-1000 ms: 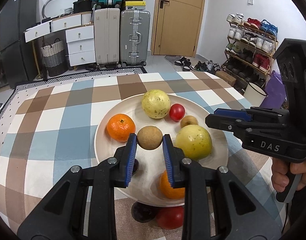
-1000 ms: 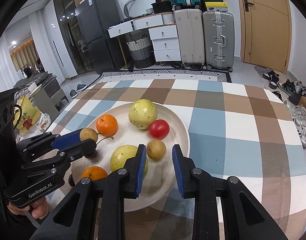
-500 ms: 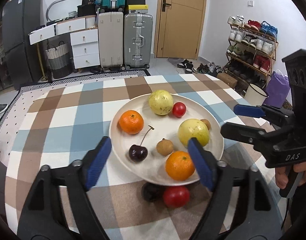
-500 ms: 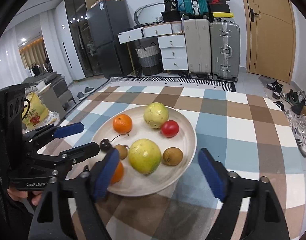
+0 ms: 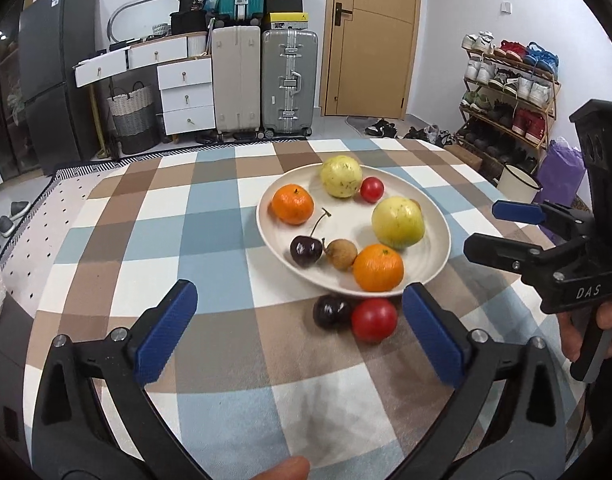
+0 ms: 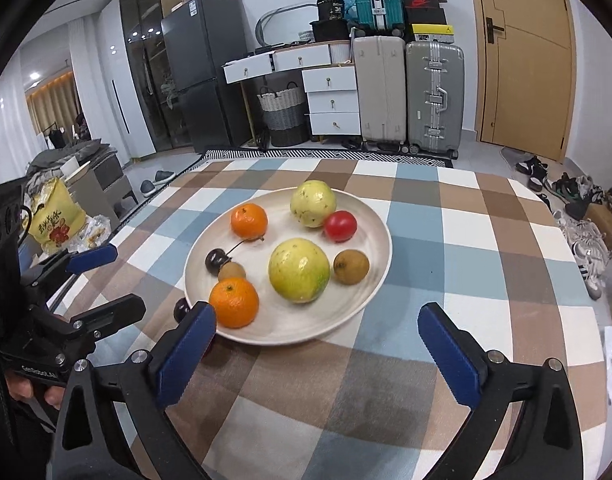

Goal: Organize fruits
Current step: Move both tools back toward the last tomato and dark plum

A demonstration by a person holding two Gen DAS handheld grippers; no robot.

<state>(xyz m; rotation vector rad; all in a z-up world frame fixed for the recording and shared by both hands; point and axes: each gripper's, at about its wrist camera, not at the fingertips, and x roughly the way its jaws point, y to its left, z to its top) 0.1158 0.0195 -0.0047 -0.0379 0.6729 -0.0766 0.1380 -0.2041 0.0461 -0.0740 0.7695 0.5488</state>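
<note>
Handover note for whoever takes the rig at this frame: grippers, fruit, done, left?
Left gripper: jaws opening, nothing between them.
Right gripper: jaws opening, nothing between them.
On the plate: two oranges, two yellow-green fruits, a tomato, a cherry, two small brown fruits.
Off the plate, on the cloth by its near rim: dark fruit and red tomato.
Left: likely those two go on the plate.

Left hand-held gripper (image 5: 299, 334) and right hand-held gripper (image 6: 316, 350) are opening, holding nothing.
</note>
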